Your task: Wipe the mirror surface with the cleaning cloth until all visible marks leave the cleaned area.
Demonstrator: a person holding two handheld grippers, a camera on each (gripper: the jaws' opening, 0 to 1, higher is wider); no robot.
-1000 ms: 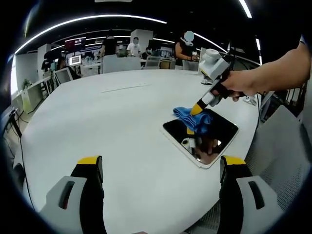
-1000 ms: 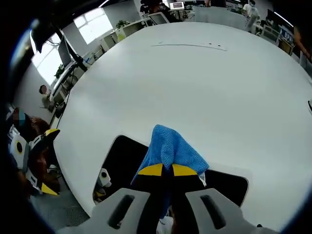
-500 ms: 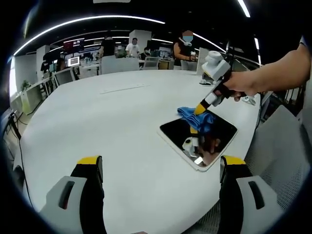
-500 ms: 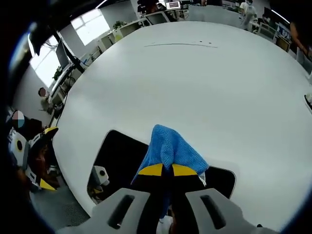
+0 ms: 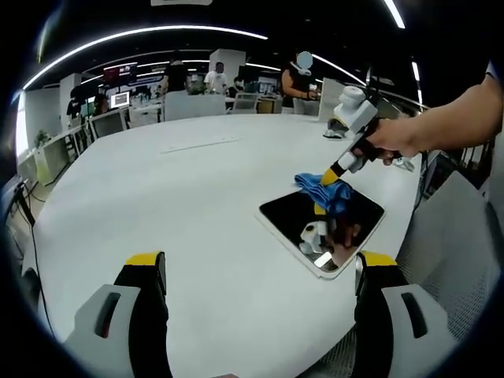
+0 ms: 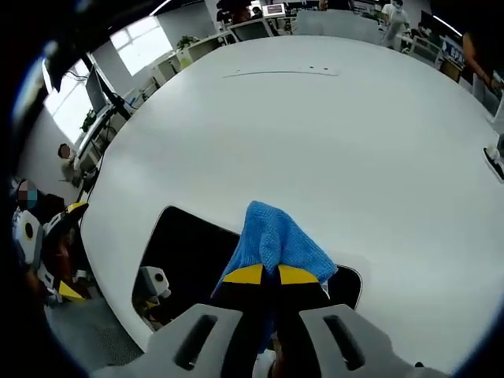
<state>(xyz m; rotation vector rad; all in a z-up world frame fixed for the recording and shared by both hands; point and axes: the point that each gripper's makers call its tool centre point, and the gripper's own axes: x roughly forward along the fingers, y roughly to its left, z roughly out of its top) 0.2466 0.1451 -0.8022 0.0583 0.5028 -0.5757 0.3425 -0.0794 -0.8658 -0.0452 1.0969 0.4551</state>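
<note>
Starting at the left of the left gripper view, the left gripper (image 5: 258,272) rises from the bottom edge with its two yellow-tipped jaws spread wide apart, holding nothing, above a large white table (image 5: 157,189). Toward the right of that view lies the mirror (image 5: 321,228), a dark rectangular pane in a pale frame, flat on the table close to its near right edge. On the mirror's far part sits the blue cleaning cloth (image 5: 329,191), pressed down by the right gripper (image 5: 332,176), which a hand (image 5: 394,142) holds from the right, the bare forearm reaching in from the edge of the picture. The pane reflects the gripper and cloth. In the right gripper view, the left gripper (image 6: 43,256) shows at the far left edge, well apart from the mirror (image 6: 185,252), whose dark surface spreads left of centre and continues as a sliver right of the jaws. At centre the right gripper (image 6: 263,275) has its jaws pressed together, pinching the cleaning cloth (image 6: 276,236), which fans out ahead of the tips over the mirror's far edge and onto the table (image 6: 331,134).
</note>
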